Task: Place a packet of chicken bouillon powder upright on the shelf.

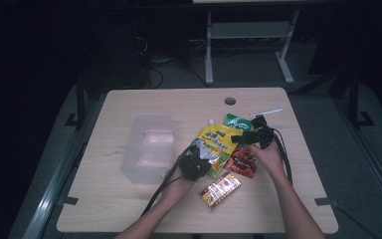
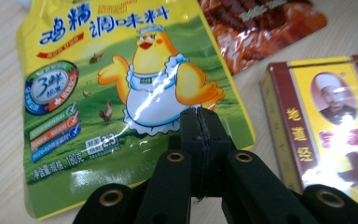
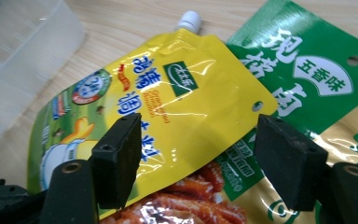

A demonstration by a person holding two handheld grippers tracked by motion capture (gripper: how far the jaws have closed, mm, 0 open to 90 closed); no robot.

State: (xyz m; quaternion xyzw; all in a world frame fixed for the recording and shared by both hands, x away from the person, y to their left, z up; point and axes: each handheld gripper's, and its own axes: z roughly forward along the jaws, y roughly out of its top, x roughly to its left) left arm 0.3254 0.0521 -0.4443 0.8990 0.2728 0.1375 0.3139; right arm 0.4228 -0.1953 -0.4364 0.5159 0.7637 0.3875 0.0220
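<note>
The wooden table (image 1: 129, 209) carries everything, with plenty of bare room on its left half and along its near edge. On that left half stands a clear plastic bin (image 1: 149, 147), open at the top, probably the place where packets are meant to go; nothing blocks the short path to it.

Just right of the bin lies a loose pile of packets. The yellow chicken-seasoning pouch (image 1: 218, 144) lies on top, its white spout pointing away from the person, overlapping a green packet (image 1: 237, 121) behind it and a red snack packet (image 1: 242, 162) at its right side. A red-and-yellow box (image 1: 221, 189) lies apart, nearer the person.

The left gripper (image 2: 199, 140) has its jaws pressed together at the pouch's near bottom edge; whether they pinch the edge cannot be told. The right gripper (image 3: 193, 149) hangs with jaws spread wide over the pouch's far corner, touching nothing, likely ready to steady or lift that end.
</note>
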